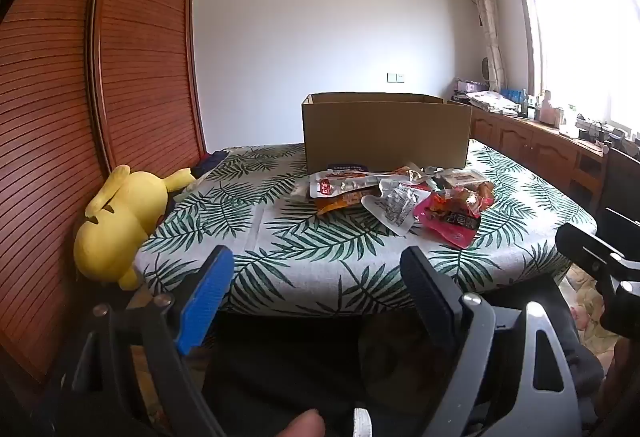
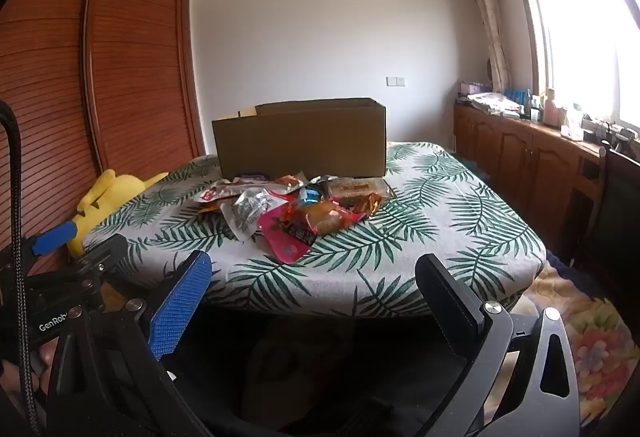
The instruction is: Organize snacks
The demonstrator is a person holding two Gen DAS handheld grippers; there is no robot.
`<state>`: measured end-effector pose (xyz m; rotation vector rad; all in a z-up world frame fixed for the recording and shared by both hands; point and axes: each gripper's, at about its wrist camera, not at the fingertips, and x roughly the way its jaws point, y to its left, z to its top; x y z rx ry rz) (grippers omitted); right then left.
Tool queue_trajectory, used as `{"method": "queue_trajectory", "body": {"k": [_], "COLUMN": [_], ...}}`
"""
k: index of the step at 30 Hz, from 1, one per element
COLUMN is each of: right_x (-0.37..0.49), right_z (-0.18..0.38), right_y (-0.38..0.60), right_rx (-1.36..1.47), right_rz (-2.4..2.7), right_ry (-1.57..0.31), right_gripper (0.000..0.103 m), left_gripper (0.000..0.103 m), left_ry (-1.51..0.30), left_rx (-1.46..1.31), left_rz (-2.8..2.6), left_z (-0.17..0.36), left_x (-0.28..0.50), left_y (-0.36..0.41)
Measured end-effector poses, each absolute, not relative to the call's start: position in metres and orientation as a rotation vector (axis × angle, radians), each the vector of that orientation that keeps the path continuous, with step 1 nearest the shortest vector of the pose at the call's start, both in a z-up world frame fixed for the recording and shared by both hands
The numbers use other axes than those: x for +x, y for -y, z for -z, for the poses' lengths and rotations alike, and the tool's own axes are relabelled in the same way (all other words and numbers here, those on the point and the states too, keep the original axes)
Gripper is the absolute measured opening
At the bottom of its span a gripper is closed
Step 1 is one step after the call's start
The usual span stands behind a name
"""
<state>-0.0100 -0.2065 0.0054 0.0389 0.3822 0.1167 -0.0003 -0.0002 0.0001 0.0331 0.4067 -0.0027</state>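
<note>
A pile of snack packets [image 1: 396,197] lies on the leaf-print table [image 1: 280,257], just in front of an open cardboard box [image 1: 384,131]. A pink packet [image 1: 448,223] and a silver packet [image 1: 394,207] sit nearest me. The right wrist view shows the same pile [image 2: 296,209], box [image 2: 300,141] and table [image 2: 420,237]. My left gripper [image 1: 316,273] is open and empty, short of the table's near edge. My right gripper [image 2: 316,277] is open and empty, also short of the near edge.
A yellow plush toy [image 1: 120,221] lies at the table's left edge against the wooden wardrobe [image 1: 80,97]. A low wooden cabinet [image 2: 532,165] with clutter runs under the window on the right. A floral rug [image 2: 580,337] covers the floor at right.
</note>
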Motion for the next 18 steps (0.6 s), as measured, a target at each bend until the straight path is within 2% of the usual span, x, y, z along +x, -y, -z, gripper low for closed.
{"method": "queue_trajectory", "body": {"k": [18], "right_x": [-0.0091], "right_z": [-0.0049], "right_y": [0.2068], "right_rx": [0.04], "right_rz": [-0.117], "right_ry": [-0.385], "right_gripper": [0.103], "left_gripper": [0.086], "left_ry": [-0.407], "left_rx": [0.035], "left_rz": [0.002], "left_z": [0.0003], "left_x": [-0.0016], "left_y": [0.0027]}}
